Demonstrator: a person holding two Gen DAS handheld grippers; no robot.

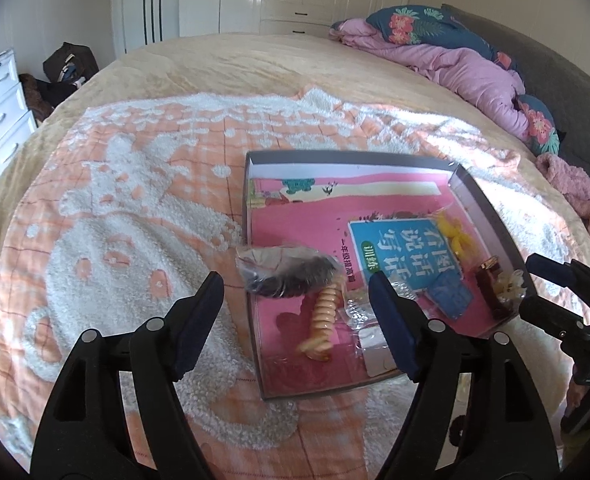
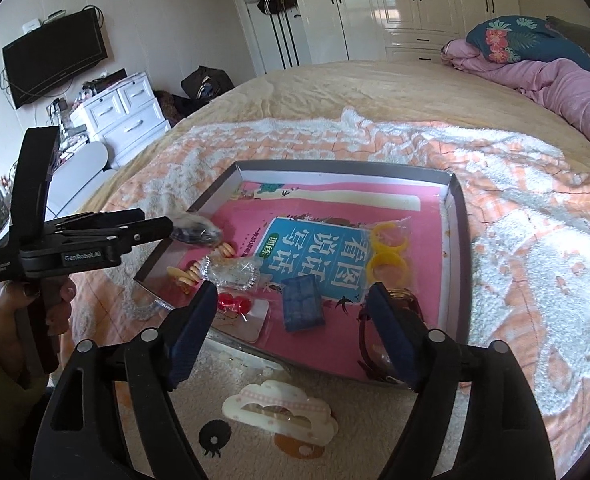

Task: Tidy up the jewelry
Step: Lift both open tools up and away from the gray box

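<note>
A shallow grey box [image 1: 491, 208] [image 2: 457, 216] lined with a pink book cover lies on the bed. In it lie a clear bag with dark beads [image 1: 287, 270] [image 2: 197, 232] on the left rim, an orange spiral hair tie [image 1: 323, 316] [image 2: 187, 274], yellow rings [image 1: 457, 236] [image 2: 387, 256], a blue piece [image 1: 451, 292] [image 2: 303, 304], red earrings on a card [image 2: 237, 304] and a brown watch [image 1: 493, 284] [image 2: 365, 344]. My left gripper [image 1: 295, 300] [image 2: 163, 226] is open just behind the bead bag. My right gripper [image 2: 291, 316] [image 1: 531, 284] is open over the box's near edge. A pink-white hair claw [image 2: 279, 408] lies on the blanket below it.
The box sits on an orange-and-white fleece blanket [image 1: 127, 216] [image 2: 535, 264] over a beige bedspread. A pink quilt and floral pillows [image 1: 471, 64] [image 2: 543, 64] lie at the far right. White drawers [image 2: 123, 112] and a wall TV [image 2: 55, 64] stand at the left.
</note>
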